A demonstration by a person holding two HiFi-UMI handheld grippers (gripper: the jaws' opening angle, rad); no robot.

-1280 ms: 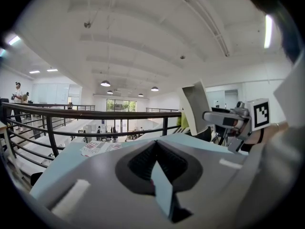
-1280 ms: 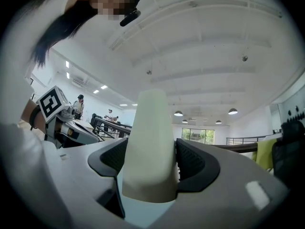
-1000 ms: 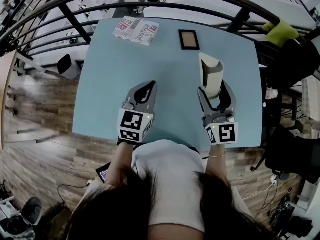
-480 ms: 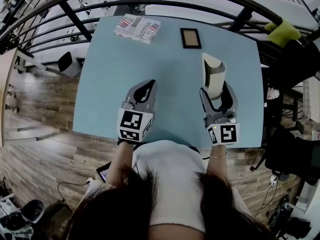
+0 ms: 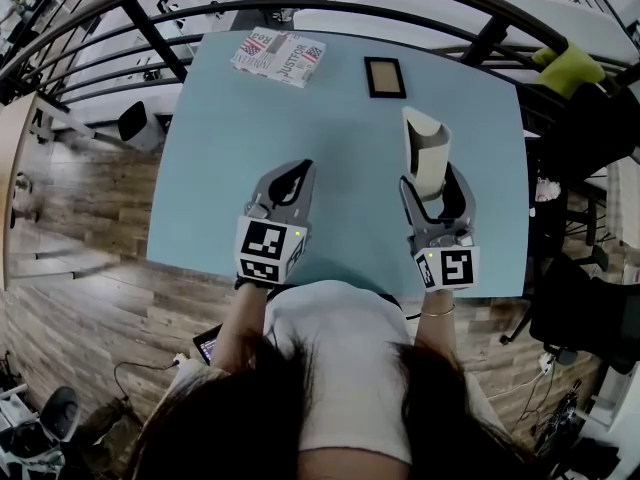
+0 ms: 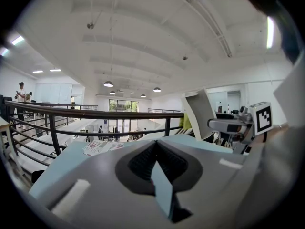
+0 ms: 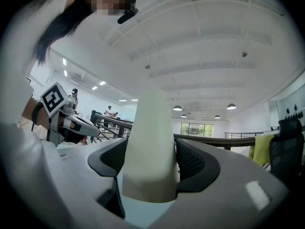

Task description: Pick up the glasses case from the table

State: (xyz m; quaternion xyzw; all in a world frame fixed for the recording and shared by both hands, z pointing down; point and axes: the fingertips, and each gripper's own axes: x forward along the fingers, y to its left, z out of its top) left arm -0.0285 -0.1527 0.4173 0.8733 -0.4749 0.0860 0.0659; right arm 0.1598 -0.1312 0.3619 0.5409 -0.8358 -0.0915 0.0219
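Note:
The cream glasses case [image 5: 424, 154] stands on end between the jaws of my right gripper [image 5: 432, 183], lifted above the light blue table [image 5: 330, 128]. In the right gripper view the cream glasses case [image 7: 150, 147] fills the gap and both dark pads press its sides. My left gripper [image 5: 291, 176] hovers over the table's near left part, its jaws closed together with nothing between them. From the left gripper view, the left gripper [image 6: 155, 149] shows touching tips, and the case [image 6: 201, 111] appears at the right.
A patterned booklet [image 5: 276, 56] lies at the table's far left. A small dark picture frame [image 5: 385, 77] lies at the far middle. Black railings [image 5: 150, 43] curve around the table. A chair with a yellow-green cloth [image 5: 563, 66] stands at the right.
The view has shifted slightly; both grippers and the held case stay in nearly the same place.

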